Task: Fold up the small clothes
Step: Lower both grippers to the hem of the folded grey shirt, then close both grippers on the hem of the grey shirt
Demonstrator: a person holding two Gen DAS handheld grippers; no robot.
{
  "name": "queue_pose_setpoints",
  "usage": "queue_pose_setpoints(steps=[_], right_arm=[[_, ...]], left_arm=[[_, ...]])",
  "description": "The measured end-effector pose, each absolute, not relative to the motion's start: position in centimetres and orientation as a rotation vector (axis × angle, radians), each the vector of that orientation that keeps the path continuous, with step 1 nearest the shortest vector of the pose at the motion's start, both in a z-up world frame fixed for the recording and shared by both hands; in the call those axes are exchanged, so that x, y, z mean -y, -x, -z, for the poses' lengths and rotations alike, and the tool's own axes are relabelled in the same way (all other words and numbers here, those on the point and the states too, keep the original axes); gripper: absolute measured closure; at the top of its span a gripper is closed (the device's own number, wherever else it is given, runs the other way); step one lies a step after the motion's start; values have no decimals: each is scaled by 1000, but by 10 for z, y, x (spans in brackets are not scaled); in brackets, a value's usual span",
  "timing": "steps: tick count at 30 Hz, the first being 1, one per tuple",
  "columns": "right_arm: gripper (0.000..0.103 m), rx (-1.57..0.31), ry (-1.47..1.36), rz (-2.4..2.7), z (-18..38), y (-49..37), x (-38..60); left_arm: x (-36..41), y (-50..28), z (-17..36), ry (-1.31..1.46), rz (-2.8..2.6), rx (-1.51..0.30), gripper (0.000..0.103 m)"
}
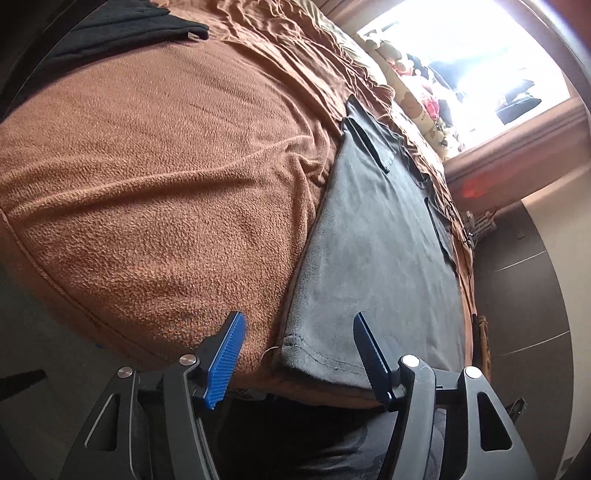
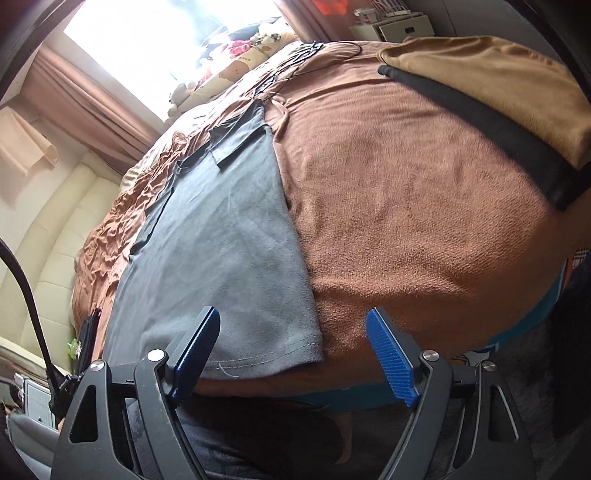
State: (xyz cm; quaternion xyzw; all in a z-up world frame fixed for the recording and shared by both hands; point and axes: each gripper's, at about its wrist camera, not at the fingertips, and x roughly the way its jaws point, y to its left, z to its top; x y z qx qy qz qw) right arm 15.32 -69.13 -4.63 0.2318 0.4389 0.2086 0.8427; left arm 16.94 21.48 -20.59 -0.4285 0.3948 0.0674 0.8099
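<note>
A grey T-shirt (image 1: 373, 236) lies flat on the brown fleece blanket (image 1: 155, 192), folded lengthwise into a long strip with its hem at the near bed edge. My left gripper (image 1: 299, 325) hovers over the hem's left corner, jaws apart, with the corner between the blue pads but untouched. In the right wrist view the same grey T-shirt (image 2: 221, 236) shows its right hem corner between the pads of my right gripper (image 2: 291, 321), which also stands open just above the cloth. The brown fleece blanket (image 2: 406, 206) spreads to the right of it.
A folded black garment (image 1: 122, 33) lies at the far left of the bed. A tan garment (image 2: 498, 85) on a black one (image 2: 491, 125) sits at the right. Stuffed toys (image 1: 417, 99) line the bed by the window (image 1: 461, 48). A cream sofa (image 2: 48, 236) stands left.
</note>
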Motion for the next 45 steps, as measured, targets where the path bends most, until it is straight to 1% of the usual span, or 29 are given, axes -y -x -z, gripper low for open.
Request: queue_pose_setpoints(steps=[4, 9, 13, 19, 21, 25, 28, 29, 32, 33, 37, 43, 44, 45], right_arm=[[25, -944, -540, -437, 59, -159, 693], [31, -971, -646, -487, 77, -160, 694], [31, -984, -718, -544, 90, -160, 690], [32, -948, -892, -584, 106, -156, 698], [34, -951, -923, -599, 115, -157, 696], [34, -936, -968, -629, 124, -156, 691], [39, -941, -983, -646, 131, -161, 684], [42, -938, -987, -645, 132, -162, 683], [59, -908, -1002, -619, 132, -163, 683], [61, -899, -996, -600, 131, -163, 684], [62, -907, -986, -581, 134, -168, 684], [62, -929, -966, -581, 134, -174, 669], [62, -930, -967, -582, 132, -177, 666], [62, -931, -966, -577, 130, -180, 662]], left_arm=[[-210, -170, 208, 927, -142, -852, 41], [-205, -169, 210, 956, -136, -850, 42], [-204, -165, 214, 1029, -126, -835, 42], [-206, -153, 223, 1200, -105, -786, 42], [-205, -150, 224, 1233, -101, -772, 42], [-204, -145, 226, 1269, -110, -746, 42], [-205, -142, 227, 1291, -108, -718, 43], [-206, -142, 227, 1294, -110, -713, 44], [-206, -142, 226, 1308, -88, -680, 51], [-205, -143, 225, 1306, -80, -673, 53], [-201, -149, 227, 1276, -113, -712, 56], [-202, -153, 230, 1270, -130, -703, 56], [-203, -155, 231, 1270, -131, -702, 57], [-202, -157, 233, 1273, -133, -701, 60]])
